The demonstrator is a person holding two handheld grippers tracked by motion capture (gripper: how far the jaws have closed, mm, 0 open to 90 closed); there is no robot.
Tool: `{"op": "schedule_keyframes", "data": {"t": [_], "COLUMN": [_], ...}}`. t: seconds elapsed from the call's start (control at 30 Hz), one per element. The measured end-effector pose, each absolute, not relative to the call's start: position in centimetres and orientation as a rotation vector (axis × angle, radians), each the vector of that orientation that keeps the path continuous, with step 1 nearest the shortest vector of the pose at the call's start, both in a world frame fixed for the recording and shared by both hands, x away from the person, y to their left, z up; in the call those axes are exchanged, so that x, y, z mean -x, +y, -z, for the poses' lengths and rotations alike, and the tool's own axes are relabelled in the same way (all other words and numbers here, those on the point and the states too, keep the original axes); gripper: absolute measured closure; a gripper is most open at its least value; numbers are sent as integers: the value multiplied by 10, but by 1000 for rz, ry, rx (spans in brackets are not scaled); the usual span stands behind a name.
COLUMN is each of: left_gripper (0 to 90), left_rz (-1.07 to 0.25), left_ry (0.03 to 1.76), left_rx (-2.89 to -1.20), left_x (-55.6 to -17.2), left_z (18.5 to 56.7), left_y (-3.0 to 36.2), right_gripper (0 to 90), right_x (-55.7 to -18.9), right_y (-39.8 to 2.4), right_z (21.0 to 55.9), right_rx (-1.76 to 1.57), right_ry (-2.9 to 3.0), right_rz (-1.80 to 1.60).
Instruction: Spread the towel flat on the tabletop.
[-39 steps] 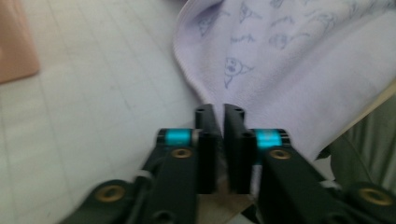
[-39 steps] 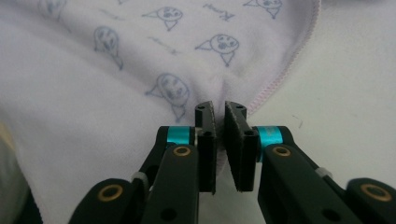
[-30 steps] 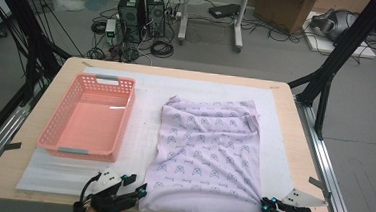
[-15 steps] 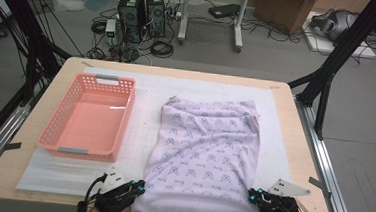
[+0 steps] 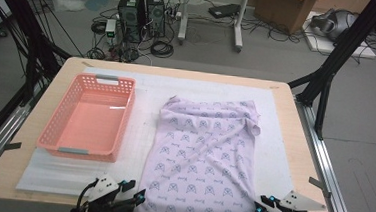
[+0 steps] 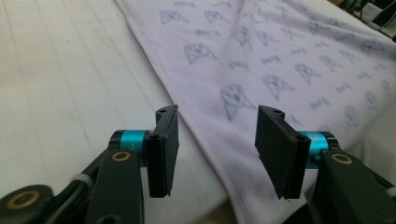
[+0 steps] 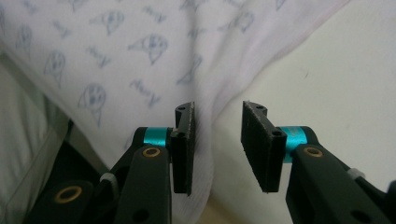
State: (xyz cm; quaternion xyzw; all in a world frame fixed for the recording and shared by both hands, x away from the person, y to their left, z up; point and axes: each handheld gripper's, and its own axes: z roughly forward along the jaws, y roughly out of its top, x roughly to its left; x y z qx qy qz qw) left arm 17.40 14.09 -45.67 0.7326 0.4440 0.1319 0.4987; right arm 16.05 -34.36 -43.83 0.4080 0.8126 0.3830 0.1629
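Observation:
A lavender cloth [image 5: 205, 157] printed with small blue figures lies spread flat on the white mat [image 5: 139, 132], right of the pink basket [image 5: 49, 126]. My left gripper [image 5: 137, 198] sits at the cloth's near left corner. In the left gripper view, my left gripper [image 6: 217, 140] has just been opening, and the cloth's hem [image 6: 205, 135] runs under the gap without touching the pads. My right gripper [image 5: 261, 210] is at the near right corner. Its jaws [image 7: 217, 140] have also just been opening, with the cloth's edge [image 7: 205, 154] lying between them, unpressed.
The empty basket takes up the left half of the wooden table [image 5: 287, 143]. Black frame legs [image 5: 329, 71] stand at the table's sides. Computer towers [image 5: 140, 7], cables and a cardboard box [image 5: 283, 7] are on the floor beyond.
The right gripper moved left to the cloth's near right corner. Half a second ago both grippers were shut at the near hem; now both are open and the cloth lies flat.

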Motion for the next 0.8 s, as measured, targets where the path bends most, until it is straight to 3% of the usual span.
{"op": "schedule_keyframes", "data": {"t": [0.2, 0.53, 0.6, 0.63, 0.8], "left_gripper": [479, 494, 498, 498, 501], "left_rz": [-298, -278, -278, -279, -277], "left_ry": [1076, 1087, 1089, 1087, 1089], "left_rx": [-1728, -1797, -1797, -1794, -1794], "left_x": [-214, -234, -234, -233, -231], "left_z": [450, 456, 456, 456, 456], "left_y": [136, 126, 127, 127, 129], "right_gripper": [602, 627, 707, 870, 877], "right_x": [-188, -225, -228, -227, -220], "right_y": [-342, -334, -326, -324, -334], "right_z": [434, 446, 449, 448, 442], "right_rx": [-1231, -1299, -1275, -1243, -1241], "right_ry": [2212, 2239, 2255, 2276, 2205], "right_rz": [-1118, -1105, -1082, -1070, -911]}}
